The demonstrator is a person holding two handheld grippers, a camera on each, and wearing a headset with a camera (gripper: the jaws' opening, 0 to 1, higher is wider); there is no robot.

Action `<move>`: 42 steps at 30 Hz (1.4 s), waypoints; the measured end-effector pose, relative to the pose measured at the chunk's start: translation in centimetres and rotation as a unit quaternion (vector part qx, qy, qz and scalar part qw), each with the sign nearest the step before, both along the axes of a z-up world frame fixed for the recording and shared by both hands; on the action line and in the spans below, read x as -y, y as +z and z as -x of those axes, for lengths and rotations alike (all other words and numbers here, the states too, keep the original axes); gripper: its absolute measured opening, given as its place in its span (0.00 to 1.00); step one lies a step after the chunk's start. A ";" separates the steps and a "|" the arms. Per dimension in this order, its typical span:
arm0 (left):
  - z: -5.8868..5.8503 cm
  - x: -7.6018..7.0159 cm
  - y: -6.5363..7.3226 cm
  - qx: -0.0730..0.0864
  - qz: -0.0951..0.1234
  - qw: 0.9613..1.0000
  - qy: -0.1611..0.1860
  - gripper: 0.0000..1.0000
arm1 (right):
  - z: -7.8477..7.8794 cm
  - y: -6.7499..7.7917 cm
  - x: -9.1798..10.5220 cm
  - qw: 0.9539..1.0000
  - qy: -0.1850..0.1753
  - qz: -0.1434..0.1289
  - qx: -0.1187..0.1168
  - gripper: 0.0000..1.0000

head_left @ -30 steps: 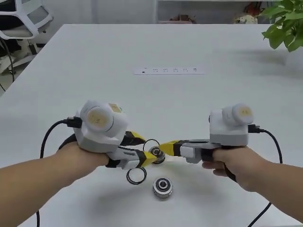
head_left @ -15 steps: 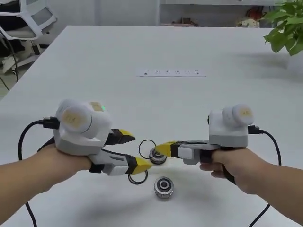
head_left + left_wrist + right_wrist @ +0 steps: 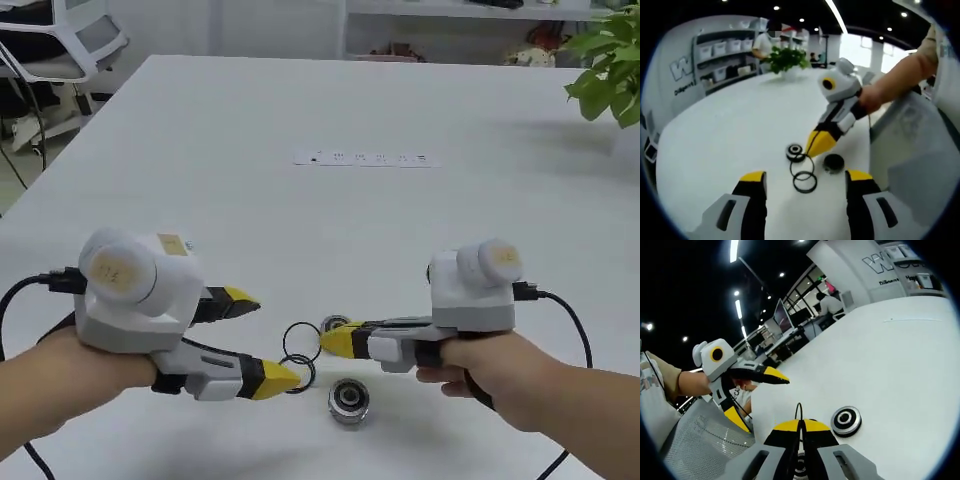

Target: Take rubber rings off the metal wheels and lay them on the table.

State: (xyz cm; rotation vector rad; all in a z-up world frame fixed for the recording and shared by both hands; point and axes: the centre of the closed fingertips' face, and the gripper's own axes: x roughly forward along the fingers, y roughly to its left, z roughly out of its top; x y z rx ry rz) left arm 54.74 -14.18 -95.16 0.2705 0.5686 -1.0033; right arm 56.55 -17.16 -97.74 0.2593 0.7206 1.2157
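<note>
A thin black rubber ring (image 3: 799, 412) stands edge-on, pinched in the right gripper (image 3: 336, 342)'s closed yellow-tipped jaws. The left gripper view shows a second ring (image 3: 794, 183) flat on the smooth white table (image 3: 300, 220), near a round metal wheel (image 3: 794, 151) and a darker wheel (image 3: 833, 162). The left gripper (image 3: 259, 338) gapes, holding nothing.

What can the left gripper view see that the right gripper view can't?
Left gripper view: a loose rubber ring lying flat on the table, a potted plant at the far end, and the right gripper reaching in.
Right gripper view: the left gripper with its jaws open, held by a hand.
Both: the white table, a metal wheel beside the right gripper's tip, and the pinched ring that the right gripper is shut on.
</note>
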 end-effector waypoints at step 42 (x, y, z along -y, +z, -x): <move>0.2 -1.0 -0.7 -0.011 -0.008 1.000 0.015 0.67 | 0.5 -2.4 -0.2 0.999 0.014 0.048 0.012 0.07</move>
